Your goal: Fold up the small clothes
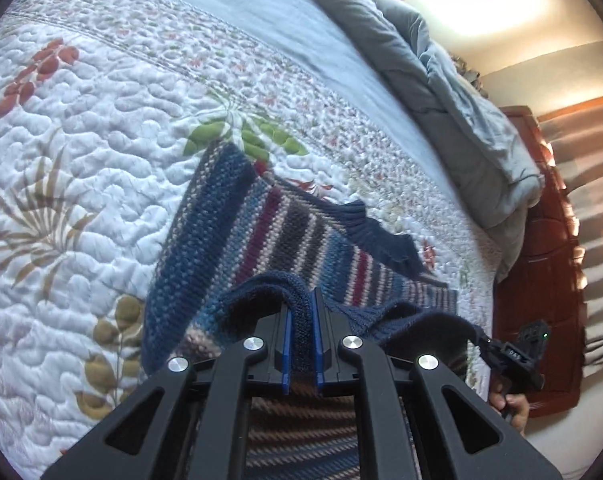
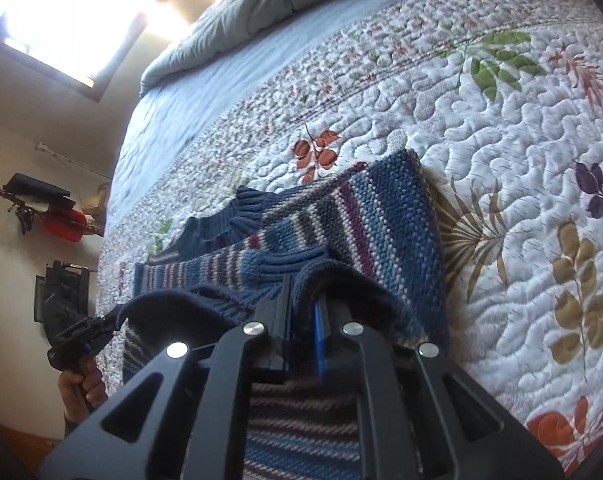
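In my left gripper point(image 1: 301, 312) the jaws are pinched tight on the navy ribbed edge of the striped knit sweater point(image 1: 261, 224). From this grip the garment runs forward and away from me, its far part lying on the floral quilt point(image 1: 81, 128) and its near part lifted off the bed by my hold. Its long axis heads away from the fingers, tilted toward the upper left in the left wrist view, and the stripes cross that axis. A loose navy cuff point(image 1: 385, 236) lies to the right of the body.

The held hem spans sideways from one hand to the other. My right gripper point(image 2: 303, 304) is clamped on that same edge further along, with the sweater point(image 2: 381, 216) stretching ahead toward the folded grey duvet point(image 2: 229, 20).

Both grippers sit at the near end, about equally close, so I judge the coming move is to carry this edge forward along the long axis onto the far part.
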Motion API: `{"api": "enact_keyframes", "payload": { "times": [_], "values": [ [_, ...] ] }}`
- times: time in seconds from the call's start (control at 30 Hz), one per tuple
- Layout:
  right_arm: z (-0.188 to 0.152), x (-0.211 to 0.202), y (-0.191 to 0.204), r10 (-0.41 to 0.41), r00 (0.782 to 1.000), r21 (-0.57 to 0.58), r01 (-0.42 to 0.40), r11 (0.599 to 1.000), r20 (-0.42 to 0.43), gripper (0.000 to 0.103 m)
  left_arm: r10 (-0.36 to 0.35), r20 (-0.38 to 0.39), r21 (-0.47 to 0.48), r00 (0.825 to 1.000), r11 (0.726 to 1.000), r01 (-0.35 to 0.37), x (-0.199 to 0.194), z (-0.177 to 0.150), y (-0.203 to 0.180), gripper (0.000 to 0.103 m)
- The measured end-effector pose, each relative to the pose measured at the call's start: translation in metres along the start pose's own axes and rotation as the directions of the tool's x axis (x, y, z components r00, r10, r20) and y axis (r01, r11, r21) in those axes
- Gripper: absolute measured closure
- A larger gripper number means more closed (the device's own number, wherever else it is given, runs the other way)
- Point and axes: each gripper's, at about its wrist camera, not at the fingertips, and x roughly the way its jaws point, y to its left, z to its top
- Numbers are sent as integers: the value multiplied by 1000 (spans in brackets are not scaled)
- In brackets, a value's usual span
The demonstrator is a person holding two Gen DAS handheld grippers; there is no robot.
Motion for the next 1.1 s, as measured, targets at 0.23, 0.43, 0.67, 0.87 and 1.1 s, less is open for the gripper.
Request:
{"api": "enact_keyframes", "payload": {
  "times": [0.23,0.43,0.67,0.87,1.1],
  "values": [
    [8,-1,-14,114,993,-1,-114,994,-43,81,-21,23,85,1000,996,19,-12,-5,-10,86],
    [14,-16,-19,108,994,-53,-109,993,-27,42,-4,78,157,997,988,-8,-40,-2,-17,43],
    [27,8,-23,92,990,-125,-105,987,-109,58,-4,5,265,1000,964,2,-28,12,-16,43],
    [31,34,-19,60,986,-158,-84,984,-154,58,76,-73,364,994,930,-45,10,20,-27,43],
    [35,41,-22,64,985,-153,-89,984,-161,59,164,-149,385,975,918,-96,51,31,-26,42]
  ]
}}
